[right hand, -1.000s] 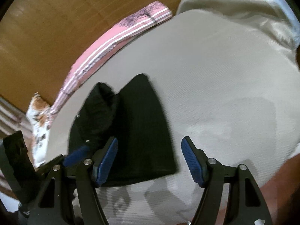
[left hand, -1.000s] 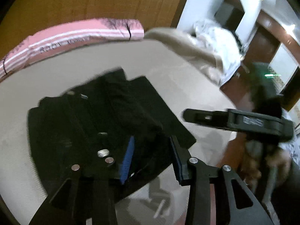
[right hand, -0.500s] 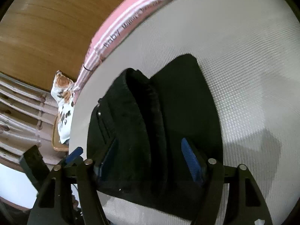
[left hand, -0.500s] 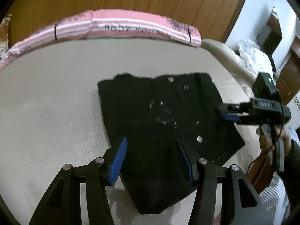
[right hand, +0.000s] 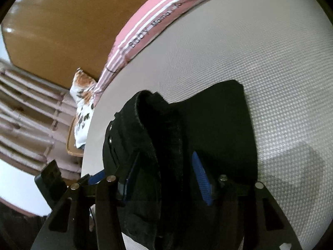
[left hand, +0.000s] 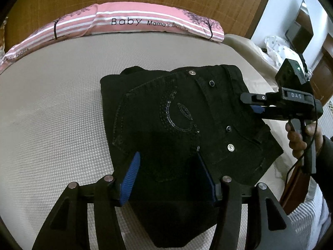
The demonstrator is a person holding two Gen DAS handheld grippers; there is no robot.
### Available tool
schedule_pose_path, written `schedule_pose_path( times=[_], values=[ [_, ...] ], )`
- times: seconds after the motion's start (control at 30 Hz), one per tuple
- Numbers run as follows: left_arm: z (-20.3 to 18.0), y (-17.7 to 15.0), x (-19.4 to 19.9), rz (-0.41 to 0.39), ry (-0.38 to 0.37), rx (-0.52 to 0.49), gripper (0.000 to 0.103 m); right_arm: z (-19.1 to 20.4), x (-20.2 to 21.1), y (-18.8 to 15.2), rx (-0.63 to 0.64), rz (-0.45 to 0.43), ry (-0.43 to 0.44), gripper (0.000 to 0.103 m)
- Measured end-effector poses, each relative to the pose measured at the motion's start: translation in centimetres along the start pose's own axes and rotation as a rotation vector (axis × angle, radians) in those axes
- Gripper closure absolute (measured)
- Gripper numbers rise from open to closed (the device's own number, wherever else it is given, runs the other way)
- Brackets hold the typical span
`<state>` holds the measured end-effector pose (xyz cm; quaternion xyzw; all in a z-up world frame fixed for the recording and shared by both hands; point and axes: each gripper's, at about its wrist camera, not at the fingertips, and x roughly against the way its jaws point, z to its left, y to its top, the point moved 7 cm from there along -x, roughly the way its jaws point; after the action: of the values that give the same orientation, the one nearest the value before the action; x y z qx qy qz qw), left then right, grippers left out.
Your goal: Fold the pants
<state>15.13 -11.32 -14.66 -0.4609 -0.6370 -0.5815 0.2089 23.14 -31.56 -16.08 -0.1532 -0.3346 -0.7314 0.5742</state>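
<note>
Pants [left hand: 177, 125] lie bunched between both closing-and-opening tongs, right tongs [right hand: 164, 179] seemingly pinching folds, contact obscured.

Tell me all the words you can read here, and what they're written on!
"Baby": on the pink striped pillow.
"Mama's": on that pillow after "Baby"; the word after it is too blurred to read.
Small print at the pillow's left end: too blurred to read.
"DAS": on the right gripper.
The black pants show no words, only a sequin pattern.
</note>
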Motion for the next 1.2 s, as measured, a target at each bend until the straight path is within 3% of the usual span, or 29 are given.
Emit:
schedule_pose_path(
  times=[0.17,0.27,0.43,0.57,0.77,1.0,1.1,1.2],
  values=[
    [0.0,-0.1,-0.1,-0.01,0.001,-0.019,0.044,1.0,-0.8,-1.2,0.055,0.059,0.042,0.06],
    [-0.2,-0.1,-0.3,-0.022,0.006,-0.043,0.043,1.5,-1.4,-1.2,0.008,0.06,0.118,0.063],
    [-0.1,0.1,-0.2,-0.013,0.008,-0.038,0.043,0.9,-2.2,-0.4,-0.101,-0.007,0.067,0.08],
    [0.6,0.9,0.9,-0.03,0.01,0.016,0.043,3.5,-0.5,-0.3,-0.066,-0.062,-0.006,0.09],
    [-0.5,2.7,2.7,-0.108,0.013,-0.024,0.043,6.7,3.7,0.7,-0.013,-0.174,-0.06,0.092],
    [-3.4,2.2,0.8,-0.059,-0.011,-0.104,0.043,-0.7,4.5,-0.1,-0.164,-0.198,-0.2,0.092],
    [-4.0,1.3,-0.6,-0.011,-0.008,-0.138,0.043,-2.9,3.9,-0.8,-0.205,-0.2,-0.199,0.092],
    [-4.1,0.6,-1.6,0.015,0.023,-0.173,0.043,-3.0,4.1,-1.0,-0.197,-0.192,-0.247,0.078]
  ],
)
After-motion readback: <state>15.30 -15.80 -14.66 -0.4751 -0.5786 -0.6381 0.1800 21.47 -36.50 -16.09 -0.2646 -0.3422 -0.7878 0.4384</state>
